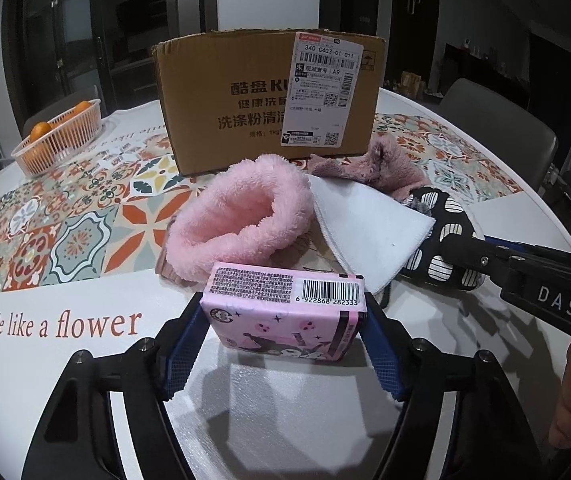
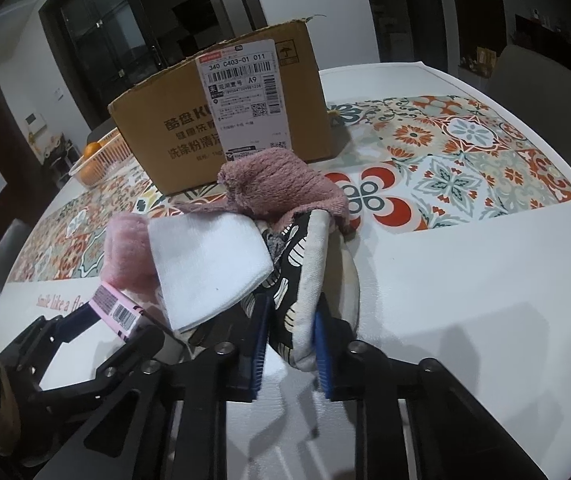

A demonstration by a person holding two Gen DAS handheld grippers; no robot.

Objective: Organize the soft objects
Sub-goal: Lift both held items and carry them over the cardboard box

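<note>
At the far left edge of the counter (image 1: 85, 380), a white plastic basket (image 1: 59, 136) holds oranges (image 1: 40, 130). A patterned tile-print runner (image 1: 65, 216) crosses the counter, with the words "Smile like a flower" printed on the white part near the left edge.

A cardboard box (image 1: 245, 104) stands upright toward the far edge, at about the middle, with a shipping label (image 1: 323, 88) on its near face. The soft things lie bunched just in front of it. A pale pink fluffy slipper (image 1: 241, 216) lies leftmost, opening upward. A folded white cloth (image 1: 369, 224) rests against it, overlapping the things to its right. Behind the cloth lies a mauve plush slipper (image 1: 369, 164), close to the box.

The left hand-held gripper (image 1: 283, 312) has a pink pack of tissues (image 1: 285, 312) between its blue pads, which touch the pack's two short ends; the pack stands on the counter near the front edge, barcode side up, just in front of the pink slipper.

The right hand-held gripper (image 2: 291, 340) is nearly closed, its pads pinching the edge of a black-and-white patterned fabric item (image 2: 305, 276) with a pale lining, which lies rightmost in the bunch, partly under the white cloth.
</note>
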